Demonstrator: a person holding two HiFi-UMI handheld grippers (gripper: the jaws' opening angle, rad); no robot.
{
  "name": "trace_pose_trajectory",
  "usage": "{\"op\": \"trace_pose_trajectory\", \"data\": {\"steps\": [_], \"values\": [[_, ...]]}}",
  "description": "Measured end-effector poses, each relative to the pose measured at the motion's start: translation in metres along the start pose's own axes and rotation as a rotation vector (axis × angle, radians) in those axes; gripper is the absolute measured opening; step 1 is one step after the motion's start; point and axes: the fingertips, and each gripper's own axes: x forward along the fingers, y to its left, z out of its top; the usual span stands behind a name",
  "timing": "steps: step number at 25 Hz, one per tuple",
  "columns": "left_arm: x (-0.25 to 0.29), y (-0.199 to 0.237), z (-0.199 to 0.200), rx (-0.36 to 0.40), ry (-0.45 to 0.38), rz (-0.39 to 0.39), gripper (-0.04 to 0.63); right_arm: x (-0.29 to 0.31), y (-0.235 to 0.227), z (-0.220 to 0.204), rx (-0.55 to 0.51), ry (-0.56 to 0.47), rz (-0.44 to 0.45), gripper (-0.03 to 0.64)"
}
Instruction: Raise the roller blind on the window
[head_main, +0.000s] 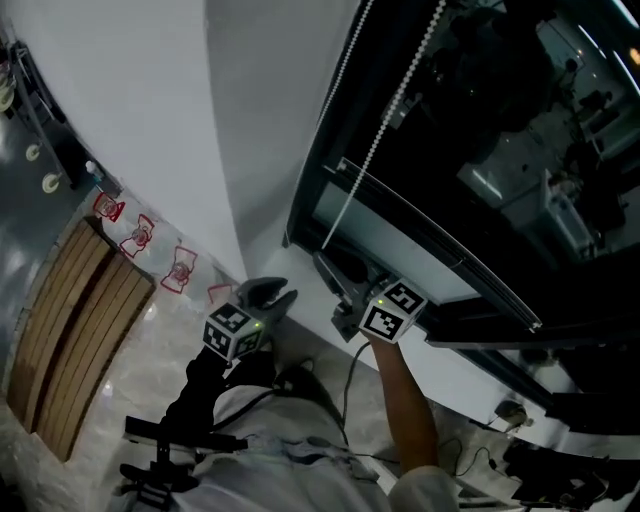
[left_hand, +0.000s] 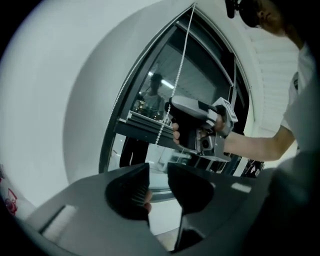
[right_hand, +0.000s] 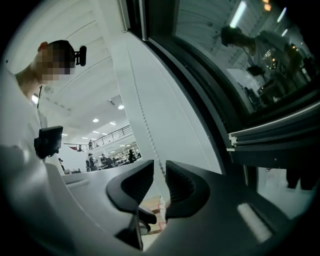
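Night-dark window (head_main: 560, 90), white wall at 9 o'clock. Roller blind (head_main: 480, 120) hangs low, bottom rail (right_hand: 272, 135) near the sill; most of the raising looks undone. Right gripper (right_hand: 160, 176) is slightly parted, with the bead chain (head_main: 386, 118) running between its jaws from 12 o'clock, unpinched. Left gripper (left_hand: 158, 177) is half open and empty. Count: one blind, one chain, two grippers.

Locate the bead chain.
The bead chain hangs along the window frame's left edge in the head view, running down between the right gripper's parted jaws.
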Motion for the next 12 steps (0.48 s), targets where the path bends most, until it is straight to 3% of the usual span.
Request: {"op": "trace_pose_trajectory", "data": {"steps": [3,7,12], "values": [[-0.005,0.000,0.007,0.015,-0.037,0.044,-0.002,-0.013,0.001,0.001,-0.031,-0.038,-0.065,0.067],[-0.010,-0.015,0.004,0.019,-0.051,0.064,-0.002,-0.042,0.007,0.001,-0.045,-0.108,-0.147,0.090],[-0.020,-0.035,-0.007,0.027,-0.060,0.101,-0.002,-0.068,0.026,-0.017,-0.106,-0.102,-0.200,0.201]]}}
